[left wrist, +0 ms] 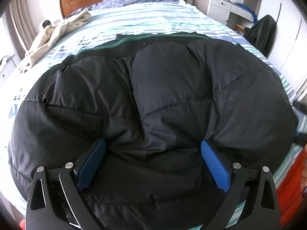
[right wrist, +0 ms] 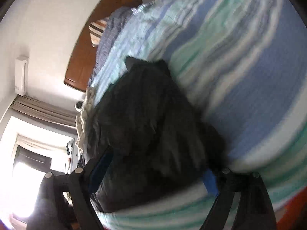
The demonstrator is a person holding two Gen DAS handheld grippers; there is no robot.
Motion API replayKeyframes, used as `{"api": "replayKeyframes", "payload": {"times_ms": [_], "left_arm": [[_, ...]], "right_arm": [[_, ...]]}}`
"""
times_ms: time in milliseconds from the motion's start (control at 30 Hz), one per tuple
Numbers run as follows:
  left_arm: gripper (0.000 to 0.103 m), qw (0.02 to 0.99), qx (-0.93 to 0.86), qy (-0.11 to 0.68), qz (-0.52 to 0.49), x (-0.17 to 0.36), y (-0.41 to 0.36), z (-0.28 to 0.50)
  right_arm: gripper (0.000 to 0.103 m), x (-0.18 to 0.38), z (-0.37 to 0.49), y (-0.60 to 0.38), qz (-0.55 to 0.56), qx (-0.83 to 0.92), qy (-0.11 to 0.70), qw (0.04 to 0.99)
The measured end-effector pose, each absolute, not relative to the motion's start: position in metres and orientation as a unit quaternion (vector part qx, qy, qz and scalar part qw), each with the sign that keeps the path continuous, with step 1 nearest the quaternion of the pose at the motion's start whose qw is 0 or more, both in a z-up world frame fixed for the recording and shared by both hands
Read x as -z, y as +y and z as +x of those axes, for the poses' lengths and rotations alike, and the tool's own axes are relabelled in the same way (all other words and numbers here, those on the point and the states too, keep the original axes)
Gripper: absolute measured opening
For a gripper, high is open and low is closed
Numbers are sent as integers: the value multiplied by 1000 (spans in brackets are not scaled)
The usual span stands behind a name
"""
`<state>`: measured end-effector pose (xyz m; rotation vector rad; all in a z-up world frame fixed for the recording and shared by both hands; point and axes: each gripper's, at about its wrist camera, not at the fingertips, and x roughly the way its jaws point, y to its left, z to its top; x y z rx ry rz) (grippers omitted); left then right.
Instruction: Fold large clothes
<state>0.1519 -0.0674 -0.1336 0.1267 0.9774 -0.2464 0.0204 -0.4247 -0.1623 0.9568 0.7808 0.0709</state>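
While the black puffer jacket (left wrist: 172, 99) lies spread on the striped bed (left wrist: 134, 23), the left gripper (left wrist: 153, 153) and right gripper (right wrist: 157, 166) straddle its padding, jaws wide, gripping nothing; each should pinch only the hem layer before lifting.

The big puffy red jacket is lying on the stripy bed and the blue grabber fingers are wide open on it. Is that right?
Not quite: the jacket is black, not red. The left wrist view shows it plainly. The rest holds: it lies on the stripy bed, and the left gripper has its blue fingers wide open on it.
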Motion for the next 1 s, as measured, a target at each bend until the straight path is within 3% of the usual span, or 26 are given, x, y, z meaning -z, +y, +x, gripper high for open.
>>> {"api": "replayKeyframes", "payload": {"times_ms": [167, 300, 400, 467, 500, 533, 733, 767, 800, 833, 867, 933, 1000], "left_arm": [[99, 874, 127, 466, 54, 133, -60, 149], [99, 875, 124, 464, 58, 135, -64, 151], [99, 876, 124, 463, 55, 135, -64, 150], [99, 876, 125, 462, 56, 135, -63, 150], [99, 876, 124, 462, 57, 135, -64, 150], [99, 875, 123, 464, 59, 136, -64, 151], [97, 860, 125, 487, 89, 133, -69, 156], [92, 851, 129, 502, 87, 124, -66, 159], [81, 847, 139, 507, 77, 109, -60, 161], [79, 850, 153, 501, 59, 89, -53, 164], [80, 854, 162, 492, 46, 73, -48, 165], [94, 863, 215, 457, 6, 12, -37, 173], [99, 847, 288, 446, -3, -31, -45, 180]], "right_arm": [[86, 131, 28, -398, 356, -64, 359, 861], [87, 168, 53, -418, 391, -32, 413, 822], [88, 180, 57, -423, 424, -33, 394, 815], [66, 178, 55, -426, 453, -45, 371, 809], [41, 174, 51, -428, 471, -48, 358, 805], [30, 164, 44, -428, 473, -45, 342, 811], [27, 89, 24, -393, 399, -92, 273, 870], [27, 77, 21, -386, 381, -101, 263, 881], [27, 63, 18, -376, 356, -111, 254, 892], [27, 53, 17, -366, 332, -119, 247, 902], [27, 39, 14, -349, 294, -130, 239, 916], [27, 21, 9, -325, 234, -146, 229, 934], [27, 8, 4, -299, 181, -162, 220, 945]]}}
